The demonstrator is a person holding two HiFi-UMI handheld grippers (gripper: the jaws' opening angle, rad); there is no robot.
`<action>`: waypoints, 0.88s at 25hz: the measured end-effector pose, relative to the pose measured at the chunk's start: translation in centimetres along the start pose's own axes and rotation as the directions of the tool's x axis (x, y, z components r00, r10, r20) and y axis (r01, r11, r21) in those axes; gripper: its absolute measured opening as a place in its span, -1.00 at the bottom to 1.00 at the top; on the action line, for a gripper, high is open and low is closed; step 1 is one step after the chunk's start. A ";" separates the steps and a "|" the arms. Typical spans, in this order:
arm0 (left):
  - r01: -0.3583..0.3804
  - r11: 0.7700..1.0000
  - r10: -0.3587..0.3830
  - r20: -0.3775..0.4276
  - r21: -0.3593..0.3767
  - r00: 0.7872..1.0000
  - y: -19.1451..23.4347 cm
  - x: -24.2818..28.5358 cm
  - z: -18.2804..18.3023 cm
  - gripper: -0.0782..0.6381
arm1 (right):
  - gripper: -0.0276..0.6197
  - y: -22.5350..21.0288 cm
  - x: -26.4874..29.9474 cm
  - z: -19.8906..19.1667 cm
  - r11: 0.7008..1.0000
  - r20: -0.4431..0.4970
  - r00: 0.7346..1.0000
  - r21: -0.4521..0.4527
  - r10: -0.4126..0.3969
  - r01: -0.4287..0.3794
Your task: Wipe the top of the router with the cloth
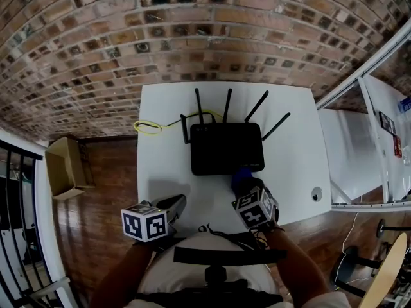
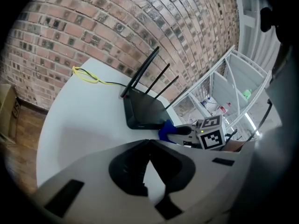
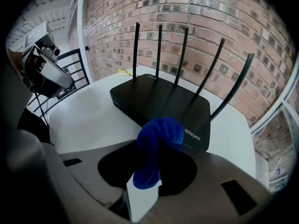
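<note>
Brick wall backs a white surface (image 1: pixel 295 146) standing on a wooden floor, with an open cardboard box (image 1: pixel 67 165) on the floor to its left. A flat black plastic router (image 1: pixel 227 149) with five raised antennas sits towards the surface's far side, and a thin yellow cable (image 1: pixel 149 127) loops beside its far left corner. The right gripper (image 3: pixel 157 144) has its fingers clamped on a rolled bright blue fuzzy cloth (image 3: pixel 159 129), held at the router's near right edge. The left gripper (image 2: pixel 148 143) hovers over the surface's near left part, its fingers pressed together with nothing between them.
</note>
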State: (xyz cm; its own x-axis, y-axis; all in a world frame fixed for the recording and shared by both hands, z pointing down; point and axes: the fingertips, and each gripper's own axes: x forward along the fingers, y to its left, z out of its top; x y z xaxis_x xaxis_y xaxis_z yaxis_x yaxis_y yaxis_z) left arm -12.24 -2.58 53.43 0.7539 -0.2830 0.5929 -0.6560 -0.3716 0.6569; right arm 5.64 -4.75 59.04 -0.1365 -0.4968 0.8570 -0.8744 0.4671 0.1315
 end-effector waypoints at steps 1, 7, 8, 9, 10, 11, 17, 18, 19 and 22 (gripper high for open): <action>-0.001 1.000 0.001 -0.001 0.000 1.000 0.1 0.0 0.1 -0.70 | -0.55 0.4 0.2 0.3 1.000 0.002 1.000 -0.003 0.007 -0.007; -0.001 1.000 0.001 0.007 0.000 1.000 0.2 0.0 0.5 -0.70 | -0.55 3.4 0.3 2.5 0.997 0.023 0.997 -0.008 0.079 -0.079; -0.001 1.000 0.001 0.010 0.001 1.000 0.2 -0.1 0.5 -0.70 | -0.55 4.0 0.2 2.9 0.996 0.025 0.995 -0.003 0.093 -0.093; -0.001 1.000 0.001 0.011 0.000 1.000 0.2 -0.2 0.4 -0.70 | -0.55 4.5 0.3 3.2 0.995 0.024 0.994 -0.003 0.104 -0.104; -0.002 1.000 0.002 0.008 -0.003 1.000 0.3 -0.2 0.2 -0.70 | -0.55 5.0 0.4 3.4 0.994 0.023 0.993 -0.005 0.113 -0.113; -0.004 1.000 0.004 0.006 -0.007 1.000 0.4 -0.3 0.0 -0.70 | -0.55 5.4 0.5 3.6 0.993 0.023 0.993 -0.009 0.119 -0.119; -0.021 0.999 0.022 0.018 -0.030 1.000 1.6 -1.4 -0.8 -0.70 | -0.55 7.9 1.9 5.1 0.989 0.033 0.989 -0.032 0.146 -0.145; -0.023 0.999 0.024 0.020 -0.032 1.000 1.7 -1.6 -0.9 -0.70 | -0.55 8.5 2.0 5.4 0.988 0.036 0.988 -0.037 0.153 -0.152; -0.026 0.999 0.027 0.025 -0.034 0.999 1.9 -1.9 -0.9 -0.70 | -0.55 9.0 2.1 5.7 0.986 0.038 0.986 -0.042 0.162 -0.161; -0.037 0.998 0.039 0.036 -0.041 0.999 2.5 -2.6 -1.1 -0.70 | -0.55 10.1 2.3 6.4 0.984 0.041 0.984 -0.039 0.174 -0.173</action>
State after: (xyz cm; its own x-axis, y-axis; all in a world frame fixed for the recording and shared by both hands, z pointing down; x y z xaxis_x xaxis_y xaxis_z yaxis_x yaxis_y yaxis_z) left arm -15.90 -1.82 54.01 0.7288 -0.3291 0.6004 -0.6844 -0.3245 0.6529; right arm -6.45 -5.84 59.16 -0.3058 -0.4374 0.8457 -0.8187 0.5742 0.0009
